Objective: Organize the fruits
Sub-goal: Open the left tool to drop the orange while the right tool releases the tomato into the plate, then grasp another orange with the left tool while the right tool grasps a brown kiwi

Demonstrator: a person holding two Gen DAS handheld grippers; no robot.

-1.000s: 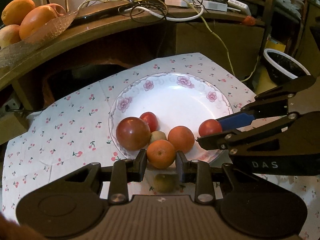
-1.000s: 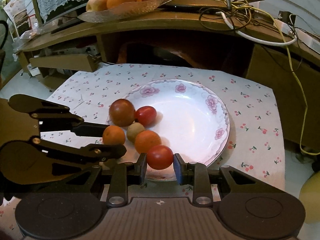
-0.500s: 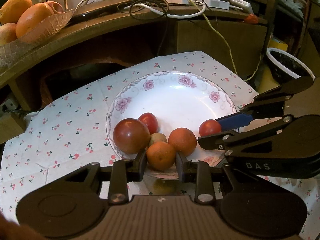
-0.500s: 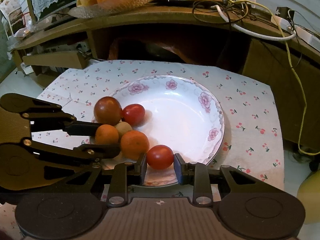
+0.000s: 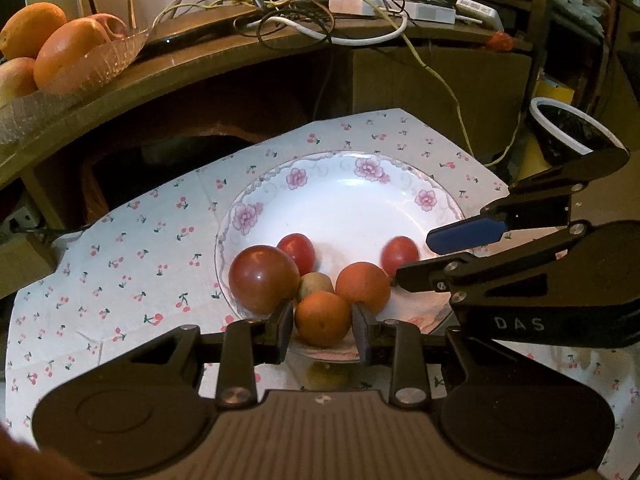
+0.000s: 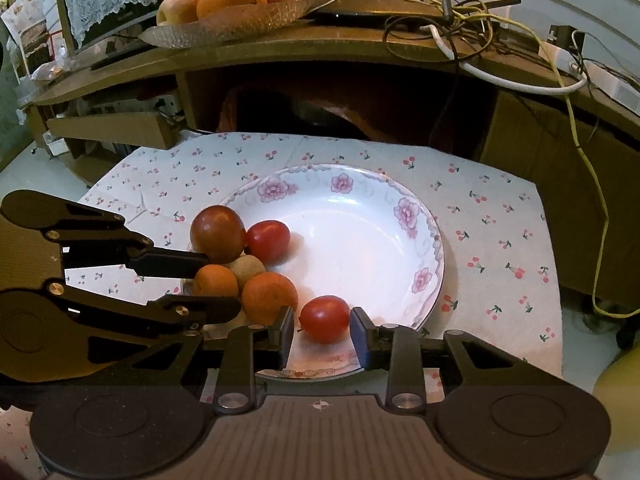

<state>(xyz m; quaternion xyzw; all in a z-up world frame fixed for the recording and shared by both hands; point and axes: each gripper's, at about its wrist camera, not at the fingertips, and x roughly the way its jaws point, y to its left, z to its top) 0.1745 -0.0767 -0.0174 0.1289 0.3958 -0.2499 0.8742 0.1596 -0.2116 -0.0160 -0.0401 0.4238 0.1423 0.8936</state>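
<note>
A white floral plate lies on a cherry-print cloth and holds several fruits: a large dark red fruit, a red tomato, a small green-brown fruit and two oranges. My left gripper has opened around the small orange, which rests on the plate. My right gripper is open around a second red tomato, also resting on the plate. The bigger orange lies between them.
A wooden shelf behind the cloth carries a glass bowl of oranges and apples and a tangle of cables. A dark bin with a white rim stands at the right. A dark recess lies under the shelf.
Both grippers lowered their fruit onto the plate's near side and opened: the left let go of the small orange, the right let go of the red tomato.
</note>
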